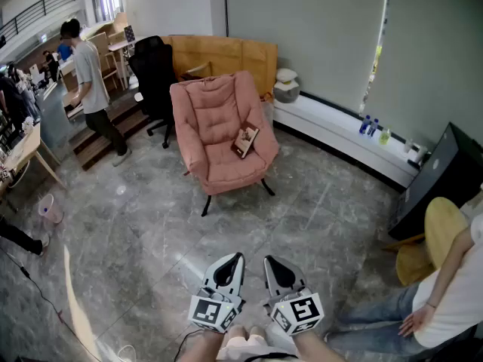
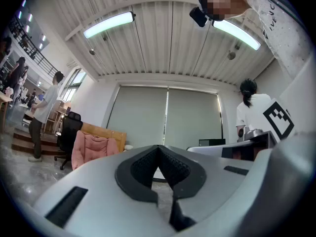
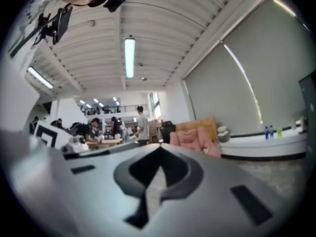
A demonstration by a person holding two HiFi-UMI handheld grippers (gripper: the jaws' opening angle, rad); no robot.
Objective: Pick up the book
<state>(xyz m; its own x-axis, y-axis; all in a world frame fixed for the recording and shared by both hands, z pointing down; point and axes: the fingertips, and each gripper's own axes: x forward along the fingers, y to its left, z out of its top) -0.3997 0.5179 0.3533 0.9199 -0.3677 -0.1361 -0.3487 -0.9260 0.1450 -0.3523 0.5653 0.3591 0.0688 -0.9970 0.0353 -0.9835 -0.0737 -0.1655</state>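
Note:
A book (image 1: 245, 139) with a dark cover lies on the seat of a pink padded armchair (image 1: 219, 119) across the grey marble floor. My left gripper (image 1: 235, 257) and right gripper (image 1: 270, 262) are side by side at the bottom of the head view, far short of the chair. Both point level toward it. Each has its jaws together at the tip with nothing between them. In the left gripper view the armchair (image 2: 94, 149) shows small at the left, beyond the left gripper (image 2: 159, 147). In the right gripper view the armchair (image 3: 195, 138) stands just right of the right gripper (image 3: 159, 148).
A black office chair (image 1: 155, 70) and a wooden bench (image 1: 226, 55) stand behind the armchair. A person (image 1: 90, 74) stands by steps at the left. A seated person (image 1: 445, 292), a yellow stool (image 1: 441, 221) and a black cabinet (image 1: 445, 172) are at the right. A white ledge (image 1: 332, 130) carries bottles.

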